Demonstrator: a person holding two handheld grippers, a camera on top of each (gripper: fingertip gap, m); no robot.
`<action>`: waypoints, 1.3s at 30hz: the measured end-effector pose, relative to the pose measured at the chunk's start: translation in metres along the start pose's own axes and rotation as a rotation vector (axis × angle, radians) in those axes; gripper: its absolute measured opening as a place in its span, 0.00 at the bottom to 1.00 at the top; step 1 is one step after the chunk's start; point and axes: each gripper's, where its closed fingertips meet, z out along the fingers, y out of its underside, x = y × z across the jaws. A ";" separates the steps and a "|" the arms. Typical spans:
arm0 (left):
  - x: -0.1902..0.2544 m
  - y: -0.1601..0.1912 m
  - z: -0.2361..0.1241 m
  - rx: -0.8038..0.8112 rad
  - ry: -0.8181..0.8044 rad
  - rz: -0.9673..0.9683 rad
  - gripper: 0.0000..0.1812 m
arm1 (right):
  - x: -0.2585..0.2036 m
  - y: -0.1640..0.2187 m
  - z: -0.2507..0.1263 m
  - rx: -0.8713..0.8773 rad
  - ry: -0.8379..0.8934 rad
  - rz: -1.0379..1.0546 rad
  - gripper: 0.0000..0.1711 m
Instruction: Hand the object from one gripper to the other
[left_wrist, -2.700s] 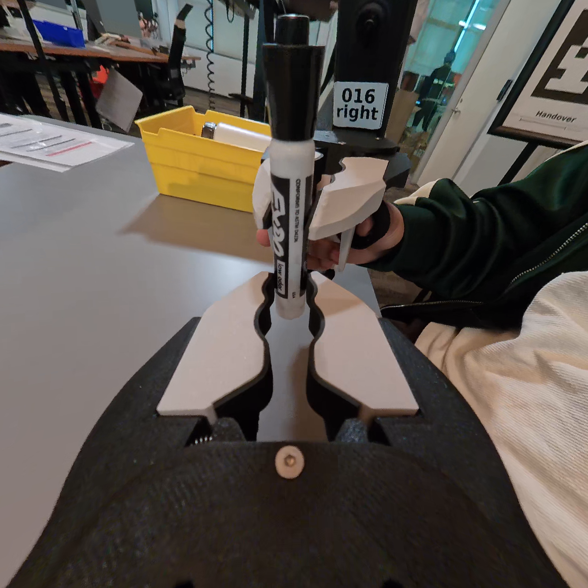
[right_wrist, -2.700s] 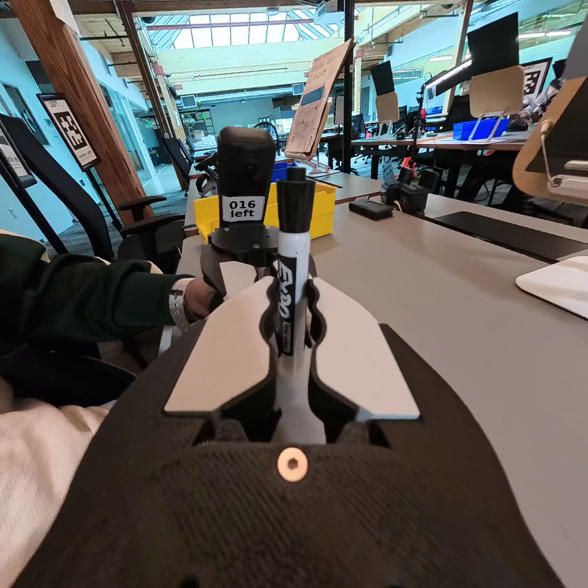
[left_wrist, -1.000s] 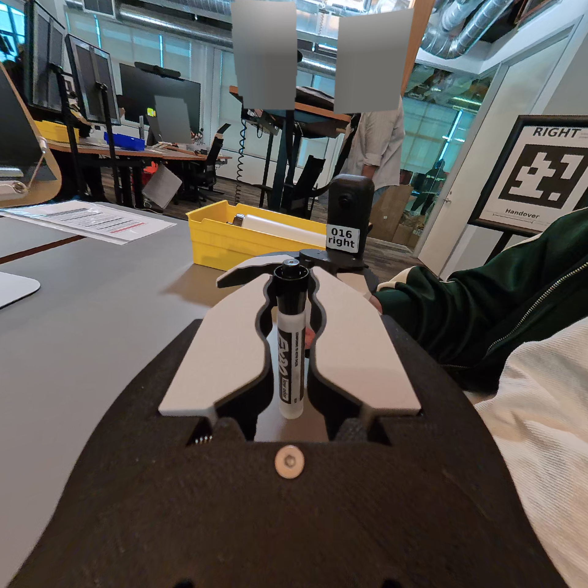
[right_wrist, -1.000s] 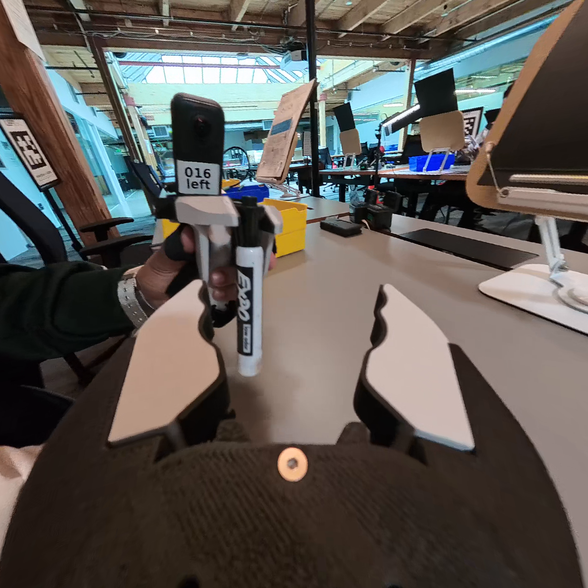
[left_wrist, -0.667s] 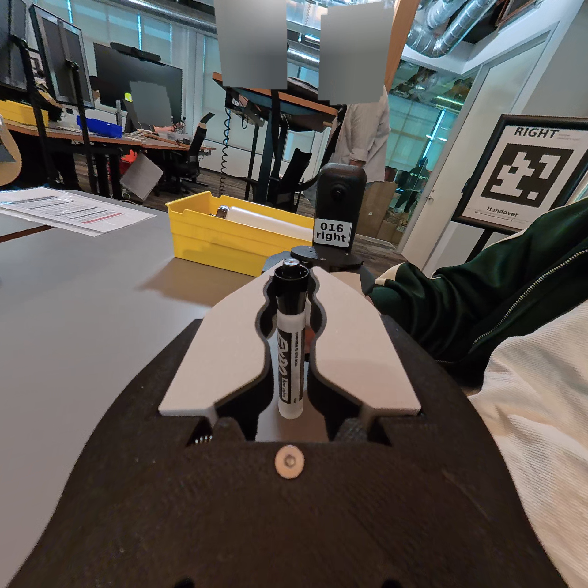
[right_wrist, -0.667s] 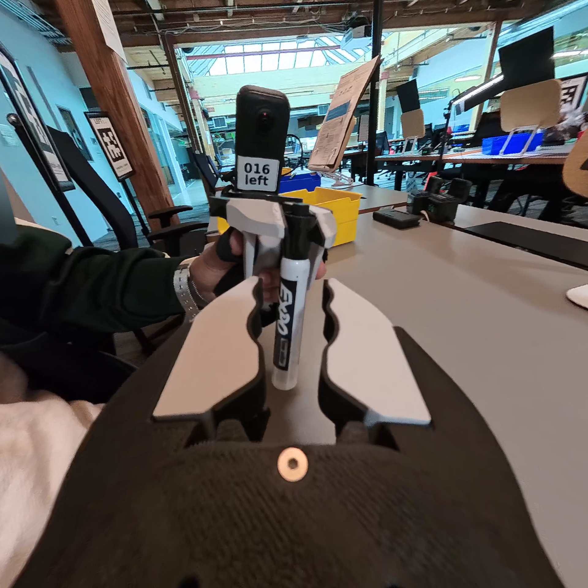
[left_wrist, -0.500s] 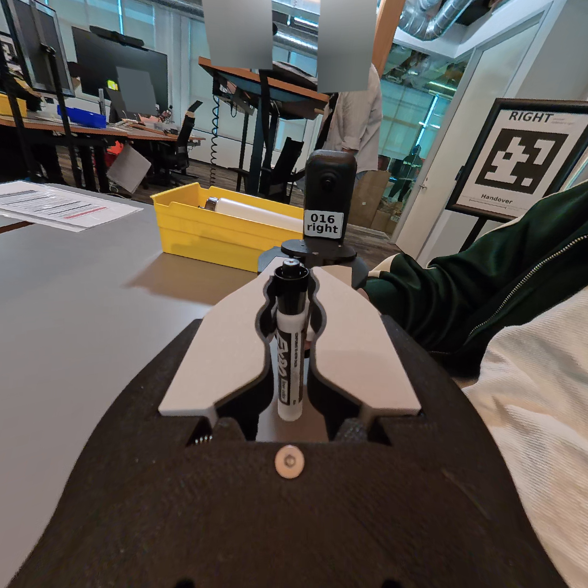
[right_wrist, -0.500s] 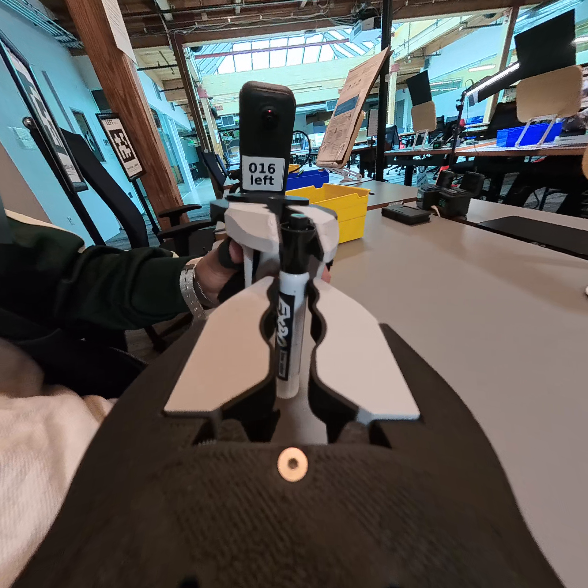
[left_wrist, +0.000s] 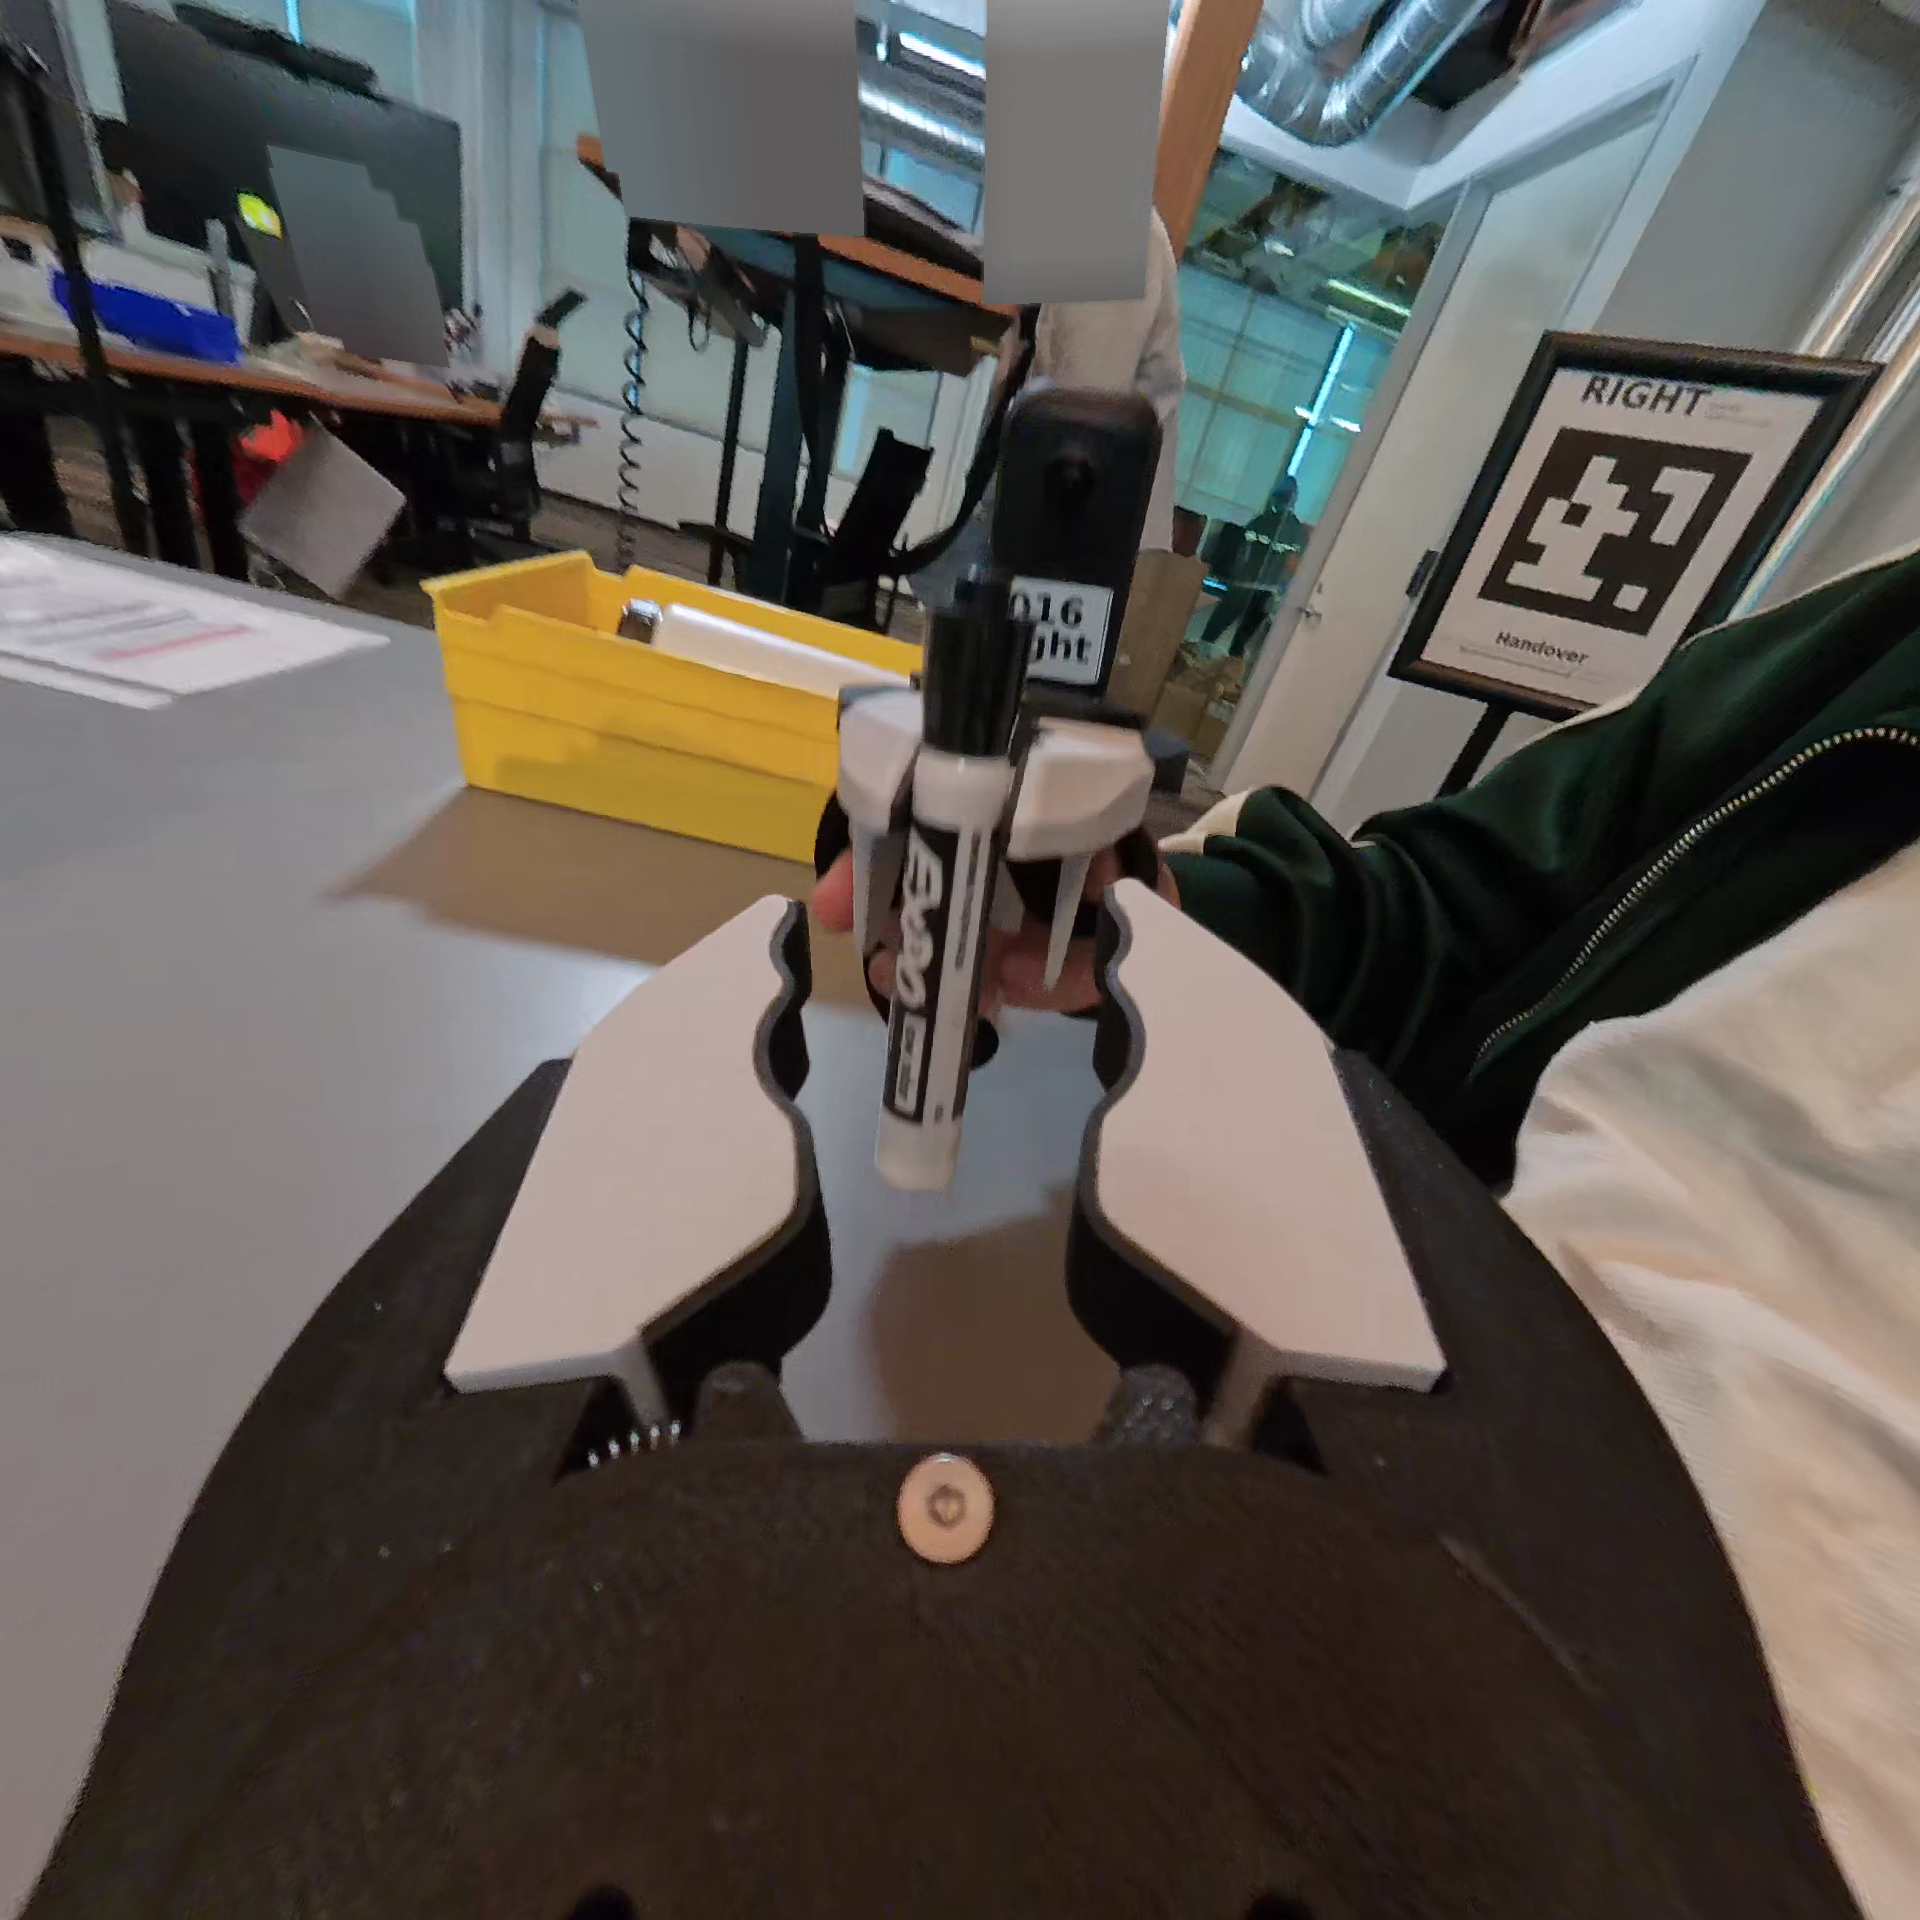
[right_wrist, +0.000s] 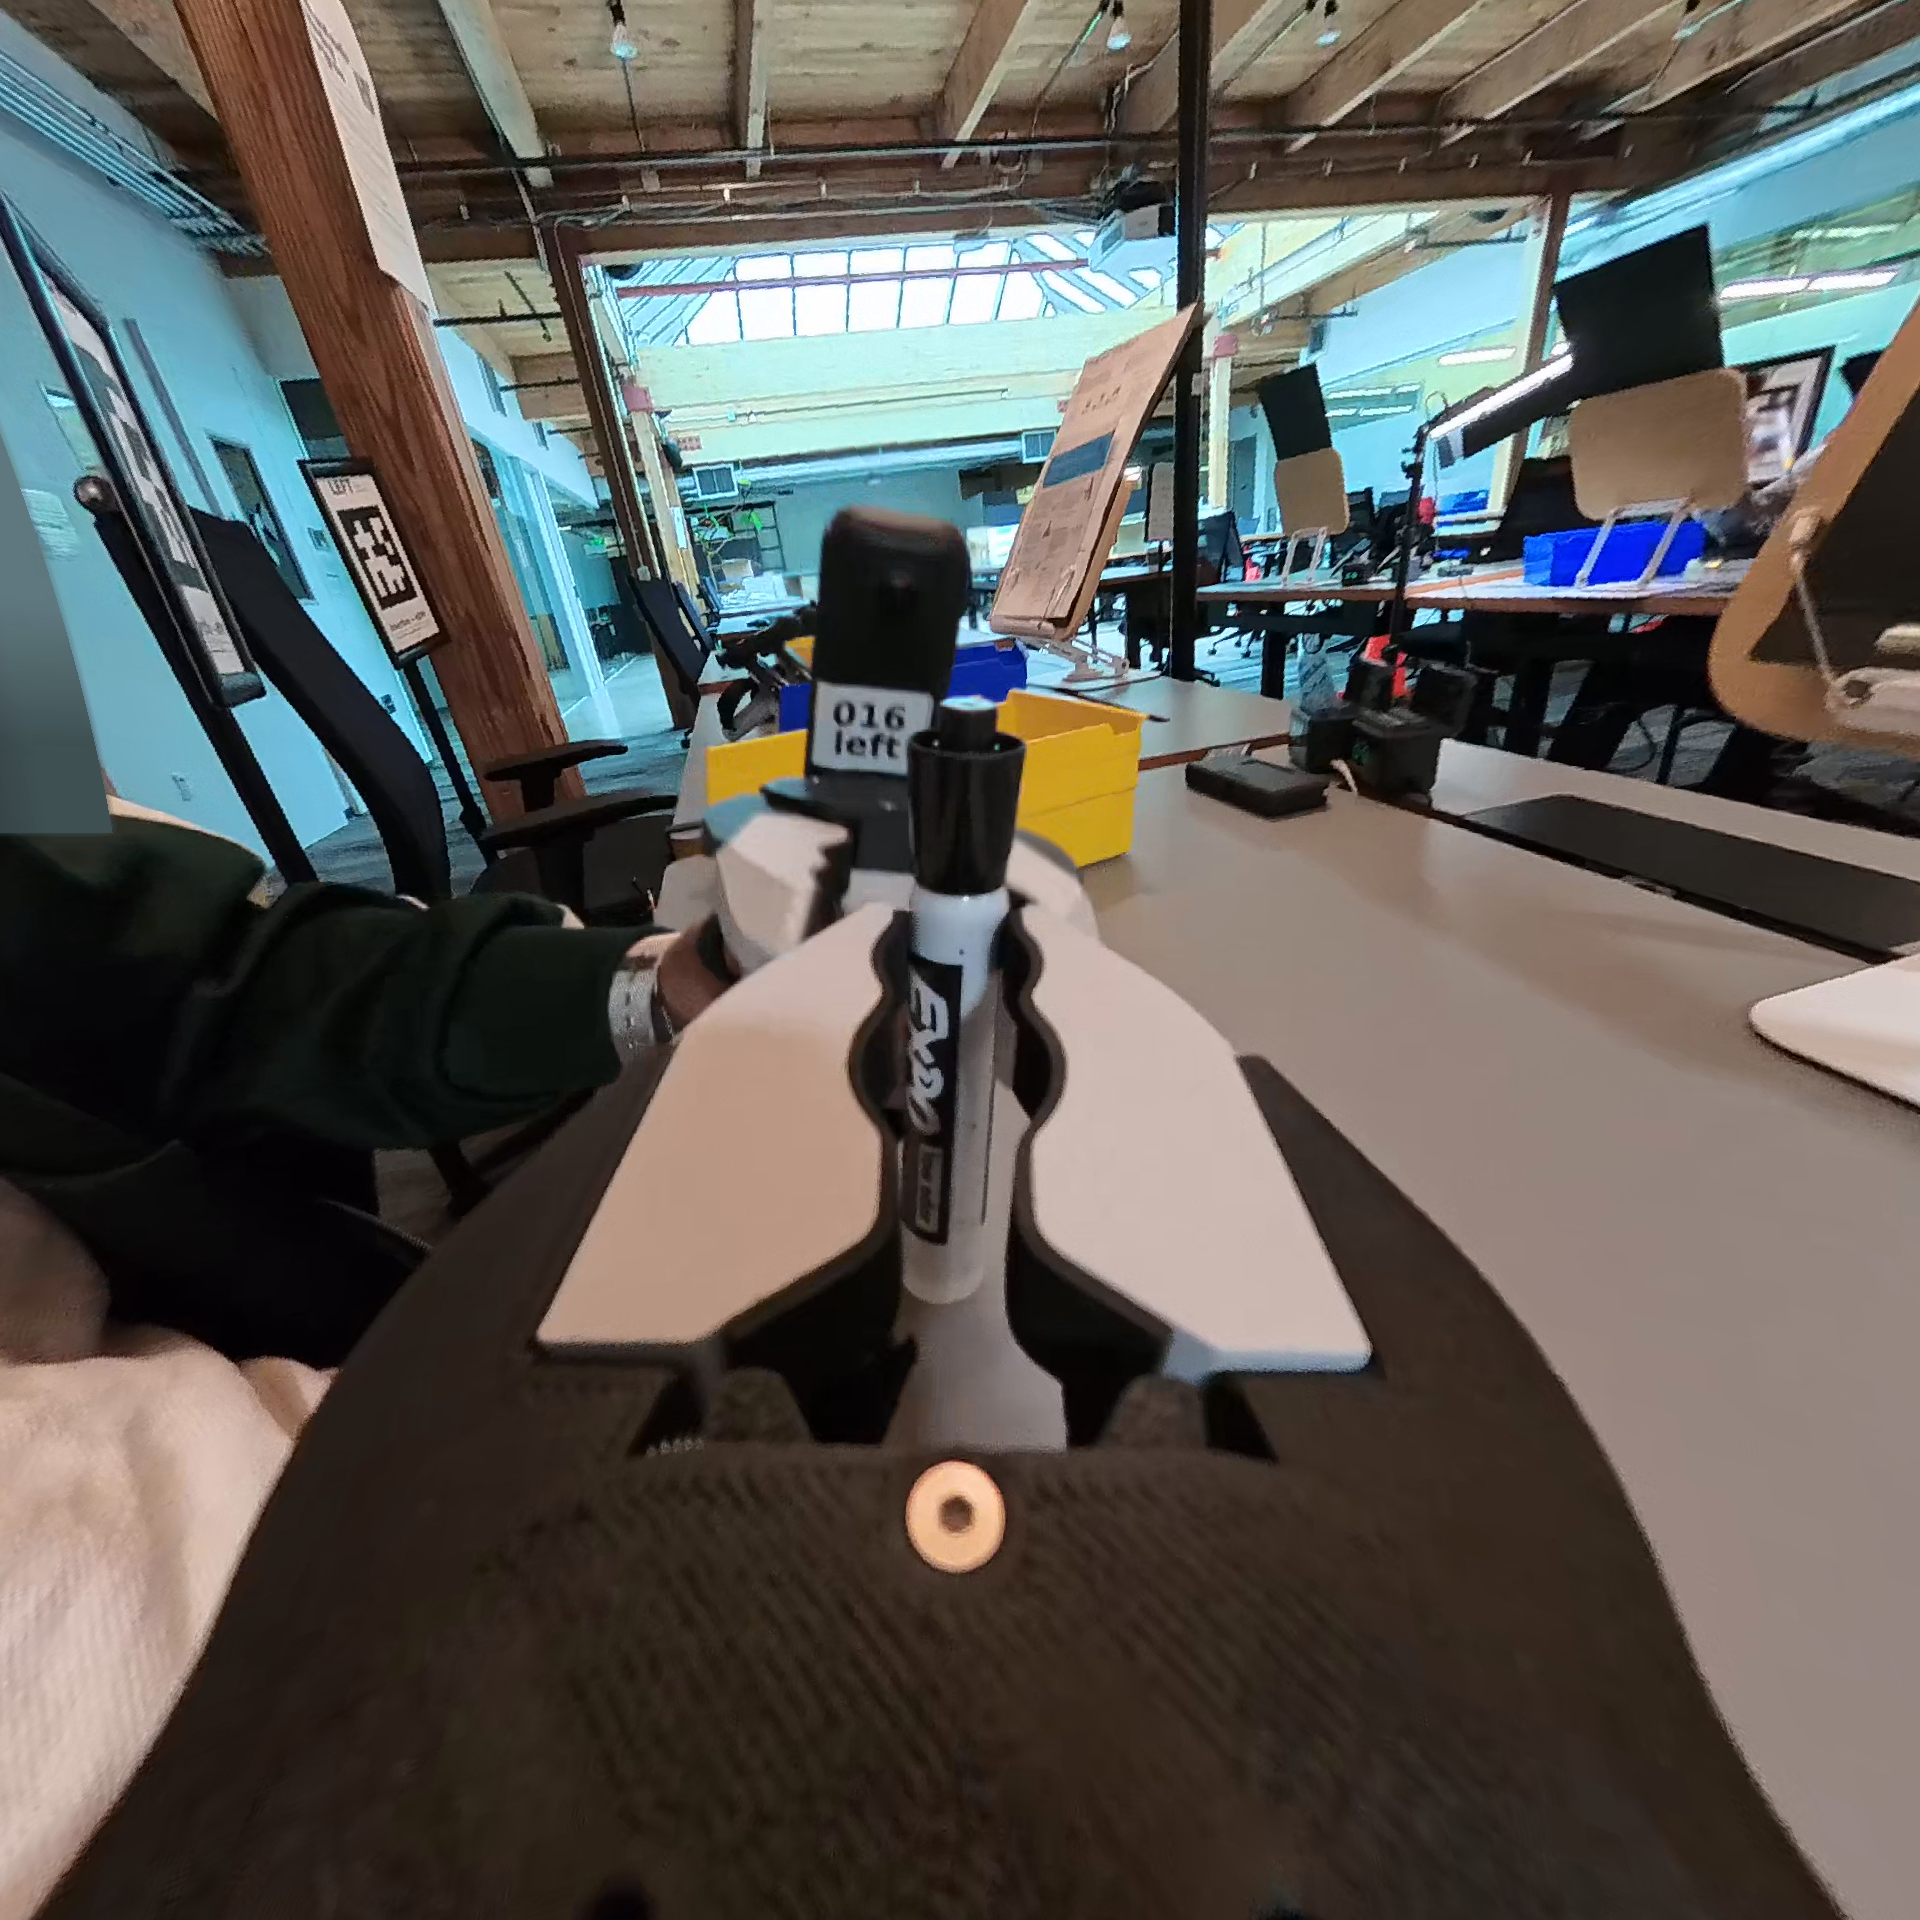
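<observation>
Spanning an open office, grey table (left_wrist: 260, 935) with yellow bin (left_wrist: 623, 727); right gripper (right_wrist: 951, 977) clamps marker (right_wrist: 951, 1039), left gripper (left_wrist: 945, 935) released.

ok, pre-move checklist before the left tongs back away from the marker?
1. Right tongs shut on the marker: ok, both fingers press the white barrel.
2. Left tongs open: ok, there is a gap on each side of the marker.
3. Marker upright, cap up: ok, only a slight tilt in the left wrist view.
4. Marker off the table: ok, its lower end hangs above the grey top.
5. Retreat path free of the yellow bin: ok, the bin sits beyond the right tongs.
6. Grip firm enough to hold alone: cannot tell.
</observation>
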 end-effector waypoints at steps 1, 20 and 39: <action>0.000 0.004 0.001 -0.012 0.010 -0.014 0.27 | 0.000 -0.003 -0.001 0.010 0.004 -0.008 0.11; 0.000 0.014 0.003 -0.067 -0.005 0.057 0.11 | 0.007 -0.022 -0.009 0.139 0.035 0.035 0.28; 0.001 -0.013 -0.006 0.030 -0.039 0.073 0.11 | -0.008 0.037 0.014 -0.121 -0.048 0.033 0.19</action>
